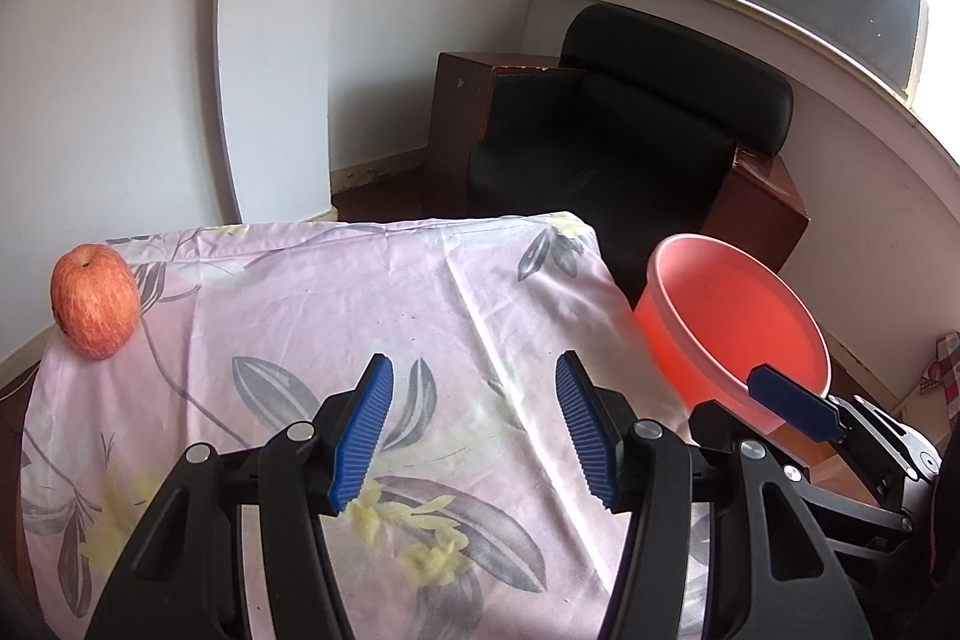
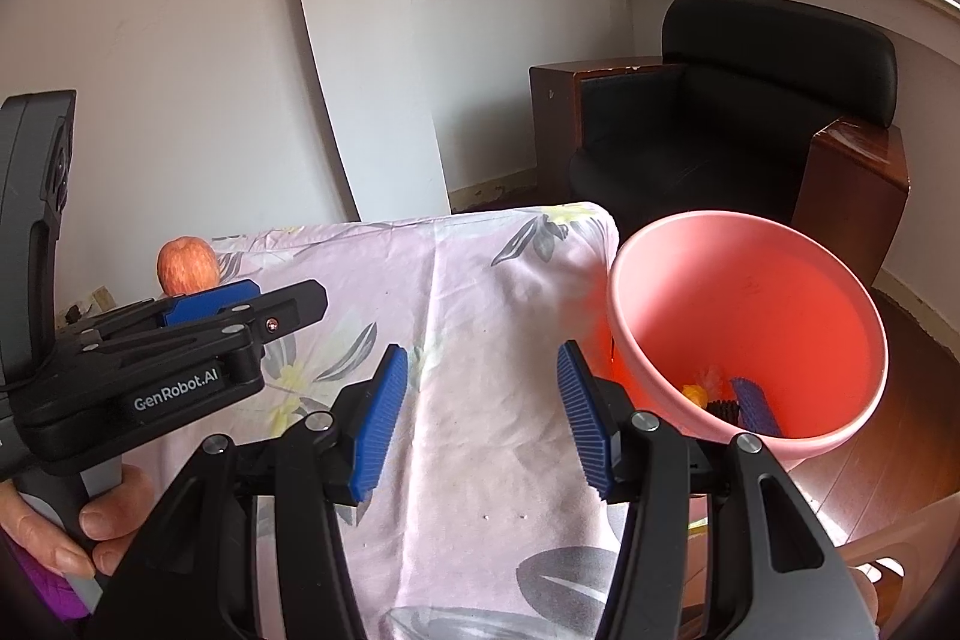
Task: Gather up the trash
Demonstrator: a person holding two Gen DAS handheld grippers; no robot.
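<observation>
the bucket [image 2: 744, 328], pink plastic, stands off the counter's right edge, lower right in the right wrist view and at right of centre in the left wrist view [image 1: 732, 316]. down inside it, near the rim closest to the camera, lie a few bits of trash [image 2: 735, 397]: something yellow-orange, something dark and a blue ribbed piece; what they are is too small to tell.

the counter [image 1: 372, 292] is covered with a pale pink cloth printed with grey leaves and yellow flowers. at its far left corner sits an apple [image 1: 94, 300], red and yellow, upright, well apart from the bucket; the right wrist view shows it at middle left [image 2: 187, 265], partly behind the left gripper.

the left gripper [image 1: 474, 427] hangs over the cloth at lower centre, jaws spread wide with nothing between them. the right gripper [image 2: 483, 418] hangs over the cloth just left of the bucket, jaws apart and holding nothing; one blue pad of it shows at the bucket's near rim in the left wrist view.

a hand [image 2: 90, 526] at lower left grips the left gripper's handle.

behind the counter stands a black armchair [image 1: 648, 124] with brown wooden sides, under a window.
</observation>
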